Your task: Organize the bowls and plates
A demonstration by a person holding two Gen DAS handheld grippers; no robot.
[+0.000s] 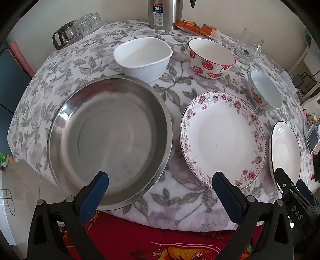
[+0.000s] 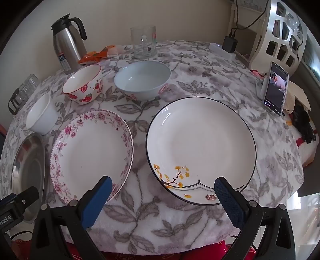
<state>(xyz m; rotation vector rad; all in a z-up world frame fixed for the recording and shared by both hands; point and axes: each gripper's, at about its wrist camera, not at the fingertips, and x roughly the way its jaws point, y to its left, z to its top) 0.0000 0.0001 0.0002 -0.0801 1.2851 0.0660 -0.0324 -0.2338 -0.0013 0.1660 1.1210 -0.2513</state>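
Observation:
On the flowered tablecloth lie a steel pan (image 1: 110,140), a pink-flowered plate (image 1: 223,138) (image 2: 91,152) and a dark-rimmed plate with yellow blossoms (image 2: 201,148) (image 1: 285,148). Behind them stand a white bowl (image 1: 143,57) (image 2: 41,114), a strawberry bowl (image 1: 211,57) (image 2: 84,84) and a pale blue bowl (image 2: 142,80) (image 1: 264,90). My left gripper (image 1: 160,180) hovers open over the table's near edge, between pan and flowered plate. My right gripper (image 2: 163,185) is open, above the near edges of the two plates. Neither holds anything.
A steel thermos (image 2: 68,44) (image 1: 163,14), orange snack packets (image 2: 98,55), a glass mug (image 2: 144,42) and glass cups (image 1: 80,30) line the back. A phone (image 2: 276,89) stands at the right edge beside a white rack (image 2: 278,32). A red cloth (image 1: 140,240) hangs below the table.

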